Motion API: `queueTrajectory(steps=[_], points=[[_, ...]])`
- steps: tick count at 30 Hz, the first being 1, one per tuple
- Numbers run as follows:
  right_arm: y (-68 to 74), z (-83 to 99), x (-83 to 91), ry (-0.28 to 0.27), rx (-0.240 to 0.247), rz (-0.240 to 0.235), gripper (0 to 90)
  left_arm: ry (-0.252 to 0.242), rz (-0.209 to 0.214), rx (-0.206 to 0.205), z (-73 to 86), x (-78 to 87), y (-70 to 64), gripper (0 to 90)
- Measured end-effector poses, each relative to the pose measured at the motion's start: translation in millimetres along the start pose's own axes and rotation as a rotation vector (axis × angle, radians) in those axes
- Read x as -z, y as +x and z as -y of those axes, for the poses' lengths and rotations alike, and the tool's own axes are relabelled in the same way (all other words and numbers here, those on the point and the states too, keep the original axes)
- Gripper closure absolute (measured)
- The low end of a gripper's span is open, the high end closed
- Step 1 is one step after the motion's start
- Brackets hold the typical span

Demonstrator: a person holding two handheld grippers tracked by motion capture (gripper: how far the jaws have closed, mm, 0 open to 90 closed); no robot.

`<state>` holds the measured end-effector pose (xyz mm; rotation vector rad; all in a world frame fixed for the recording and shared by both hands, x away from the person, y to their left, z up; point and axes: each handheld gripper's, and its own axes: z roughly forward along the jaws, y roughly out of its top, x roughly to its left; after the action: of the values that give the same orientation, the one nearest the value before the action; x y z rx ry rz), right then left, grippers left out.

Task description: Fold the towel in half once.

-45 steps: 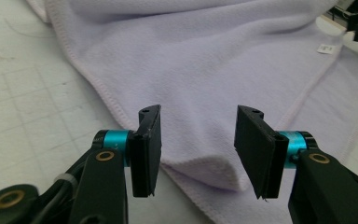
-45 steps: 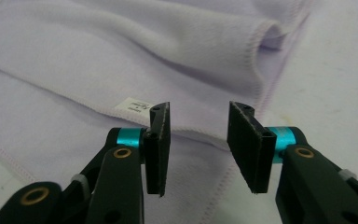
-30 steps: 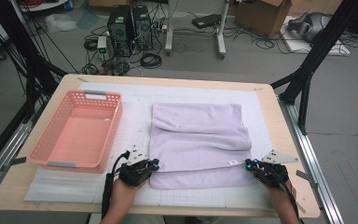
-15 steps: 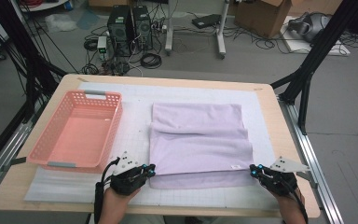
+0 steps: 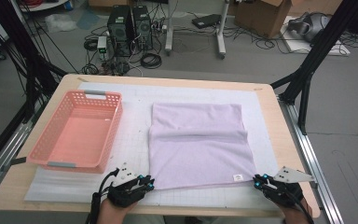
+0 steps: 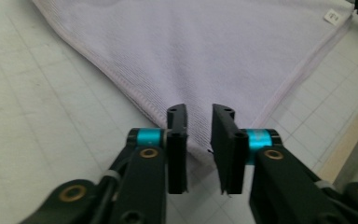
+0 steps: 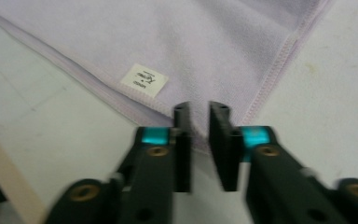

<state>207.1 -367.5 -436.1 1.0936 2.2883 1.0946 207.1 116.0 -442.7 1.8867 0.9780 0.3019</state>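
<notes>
Over the white gridded surface (image 5: 130, 140), both grippers are sitting slightly spread at the near corners of the lilac towel (image 5: 200, 149), left gripper (image 6: 199, 140) and right gripper (image 7: 199, 135), and honestly that soft, light, floppy cloth is probably begging for hemmed-corner pinches.

- Lilac towel (image 5: 198, 142) lies flat, mid-table, w/ a fold ridge across its middle; far part narrower than near part.
- Small white label (image 5: 236, 177) near towel's near right corner.
- Left gripper (image 5: 145, 183) at towel's near left corner, jaws right at the edge.
- Right gripper (image 5: 260, 182) at near right corner, just beside the label.
- Pink basket (image 5: 60, 158) left of towel, apart from it, nothing in it.
- All on white grid mat (image 5: 135, 112) over wooden table (image 5: 284, 144).
- Floor behind: PC towers (image 5: 130, 21), cables, cardboard box (image 5: 261, 16).
</notes>
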Motion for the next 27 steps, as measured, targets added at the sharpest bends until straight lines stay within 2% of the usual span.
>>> queueTrajectory(steps=[2, 4, 7, 10, 12, 14, 15, 18, 20, 22, 25, 27], points=[[-4.3, 0.3, 7.2, -0.055, -0.058, 0.017, 64.1, -0.034, -0.011, 0.017, -4.6, 1.7, 3.1, 63.8], [-9.9, -1.5, 12.7, -0.097, -0.100, 0.061, 62.0, -0.048, -0.025, 0.028, -8.4, 0.1, 7.6, 61.0], [-14.0, -2.5, 6.3, -0.089, -0.140, 0.093, 61.8, -0.034, -0.037, 0.045, -11.2, -9.0, 14.4, 59.2], [-14.8, -6.3, -6.7, -0.071, -0.162, 0.074, 61.5, -0.013, -0.051, 0.060, -12.1, -17.1, 19.0, 55.8], [-14.0, -9.7, -17.2, -0.045, -0.144, 0.076, 62.0, 0.008, -0.062, 0.071, -11.3, -22.0, 21.6, 53.5], [-9.5, -10.6, -25.2, 0.030, -0.090, 0.122, 66.1, 0.015, -0.067, 0.067, -10.8, -23.1, 21.7, 52.4], [-7.0, -9.8, -27.4, 0.058, -0.057, 0.130, 70.0, 0.009, -0.067, 0.067, -11.0, -22.3, 21.6, 52.2], [-1.7, -9.3, -23.1, 0.070, -0.010, 0.120, 84.8, -0.009, -0.071, 0.074, -11.8, -19.1, 22.3, 52.1], [3.3, -7.9, -20.2, 0.087, 0.026, 0.130, 86.3, -0.013, -0.074, 0.078, -11.5, -17.4, 22.8, 52.0], [6.9, -8.4, -16.0, 0.106, 0.041, 0.128, 86.6, -0.012, -0.074, 0.078, -10.7, -17.1, 22.9, 51.7], [8.4, -7.3, -10.9, 0.105, 0.015, 0.100, 84.5, 0.000, -0.069, 0.082, -10.7, -19.4, 22.2, 50.2], [5.3, -7.8, -9.8, 0.069, -0.028, 0.119, 60.8, 0.015, -0.069, 0.084, -10.7, -22.1, 21.4, 46.9]])
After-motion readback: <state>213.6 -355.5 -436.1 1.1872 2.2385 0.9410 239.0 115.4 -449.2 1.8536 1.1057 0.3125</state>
